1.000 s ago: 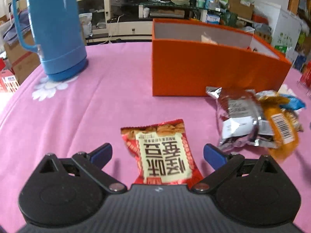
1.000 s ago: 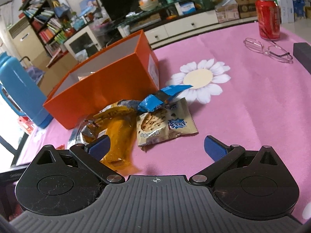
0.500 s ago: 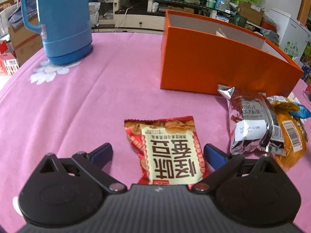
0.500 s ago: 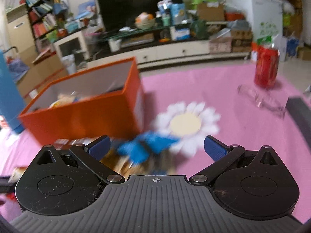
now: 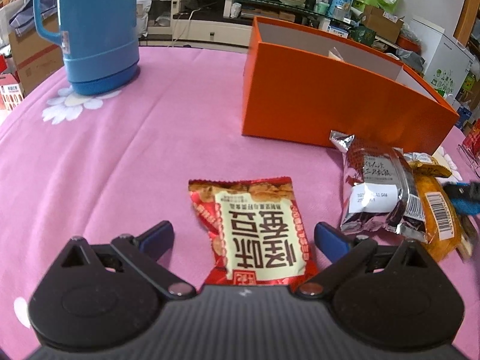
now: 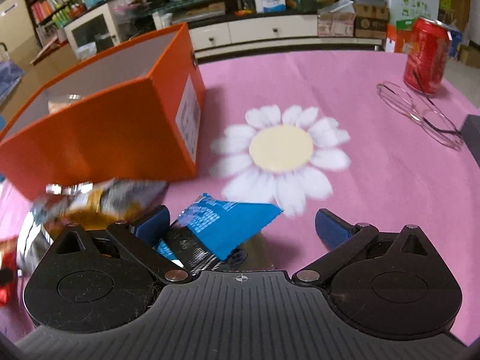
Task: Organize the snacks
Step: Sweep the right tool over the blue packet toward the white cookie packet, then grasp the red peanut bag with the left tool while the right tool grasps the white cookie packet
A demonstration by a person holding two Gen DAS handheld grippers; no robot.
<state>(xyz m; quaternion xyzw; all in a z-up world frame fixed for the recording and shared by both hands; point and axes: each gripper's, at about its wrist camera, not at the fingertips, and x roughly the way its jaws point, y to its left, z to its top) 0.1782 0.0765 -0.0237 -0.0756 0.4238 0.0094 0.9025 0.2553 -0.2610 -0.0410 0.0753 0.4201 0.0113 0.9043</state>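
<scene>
A red snack packet lies flat on the pink cloth between the fingers of my open left gripper. A silver packet and an orange-yellow packet lie to its right, in front of the orange box. In the right wrist view, my open right gripper straddles a blue packet lying on the cloth. The orange box stands at the left there, with a packet inside. Blurred packets lie at its foot.
A blue thermos jug stands at the back left. A red soda can and a pair of glasses sit at the far right. A dark object lies at the right edge.
My left gripper moved closer around the red packet. My right gripper swung right and came down over the blue packet, which now lies between its fingers.
</scene>
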